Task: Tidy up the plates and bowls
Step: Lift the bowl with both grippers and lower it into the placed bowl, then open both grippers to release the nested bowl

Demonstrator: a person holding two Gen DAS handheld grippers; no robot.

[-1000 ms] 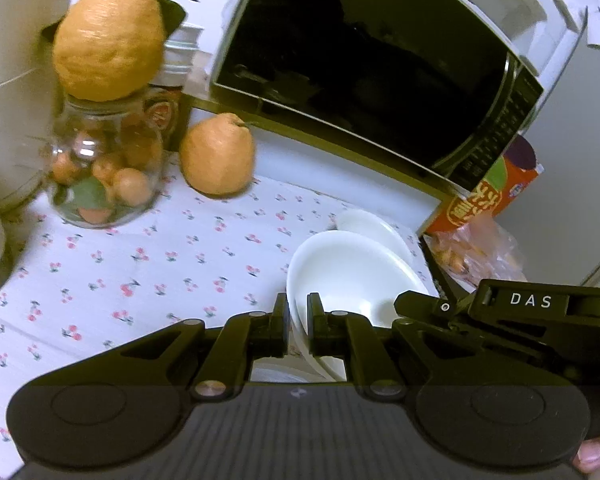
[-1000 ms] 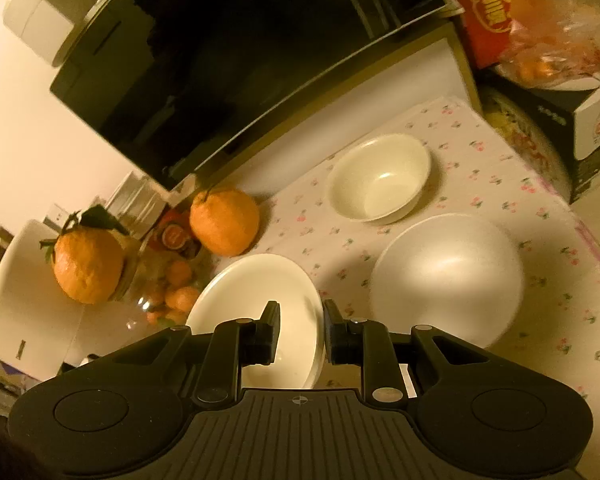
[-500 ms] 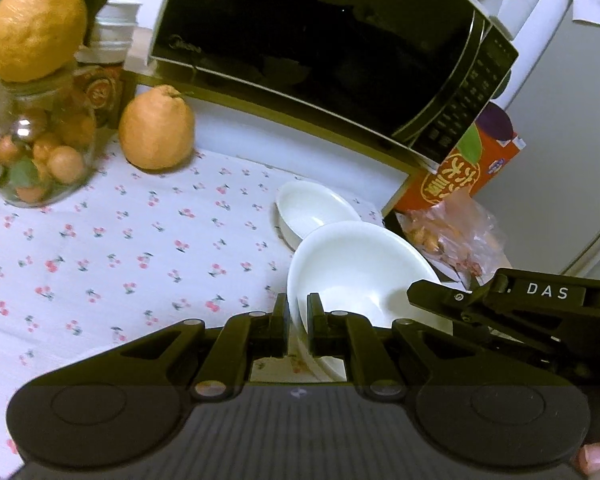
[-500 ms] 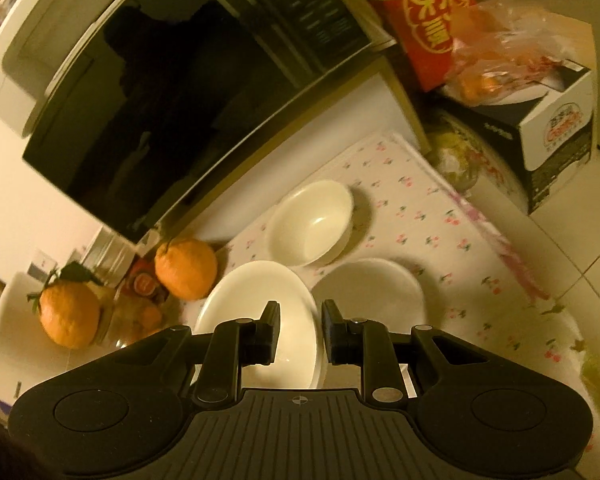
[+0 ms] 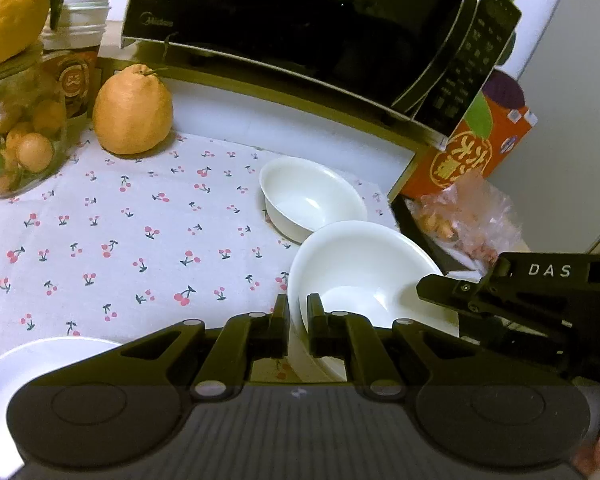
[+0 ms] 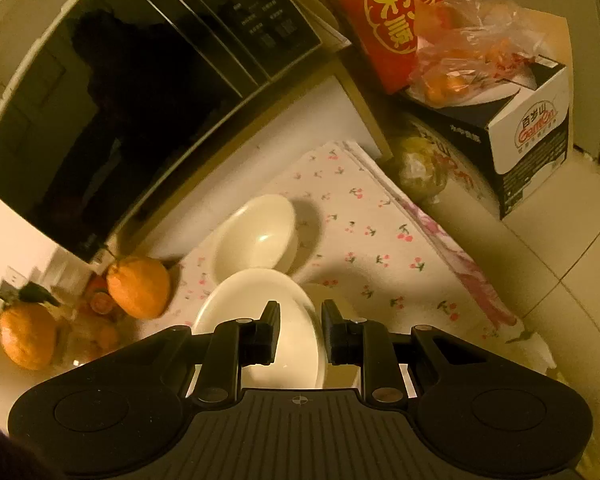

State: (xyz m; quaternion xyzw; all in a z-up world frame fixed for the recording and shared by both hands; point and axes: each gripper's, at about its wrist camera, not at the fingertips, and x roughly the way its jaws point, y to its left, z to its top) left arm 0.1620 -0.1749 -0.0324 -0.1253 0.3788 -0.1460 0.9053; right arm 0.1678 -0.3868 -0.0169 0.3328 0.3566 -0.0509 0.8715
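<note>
A large shallow white bowl [image 5: 360, 264] hangs just above the cherry-print tablecloth [image 5: 140, 240]. My left gripper [image 5: 298, 312] is shut on its left rim. In the left wrist view my right gripper [image 5: 422, 286] reaches the bowl's right rim. The right wrist view shows that gripper [image 6: 298, 320] shut on the rim of the same bowl [image 6: 256, 304]. A small white bowl [image 5: 312, 196] [image 6: 256, 236] stands on the cloth just beyond it. A white plate [image 5: 32, 368] lies at the lower left. A pale round shape [image 6: 332, 294] behind the held bowl is mostly hidden.
A black microwave [image 5: 300, 20] stands on a ledge at the back. A large orange fruit [image 5: 132, 112] and a glass jar [image 5: 16, 136] of small fruit sit at back left. A red carton [image 5: 468, 148], a bag of fruit [image 5: 468, 216] and a box [image 6: 532, 132] crowd the table's right end.
Both grippers have moved together with the large bowl, a little lower. The small bowl, earlier mostly hidden behind it, now shows in full. Both grips are unchanged.
</note>
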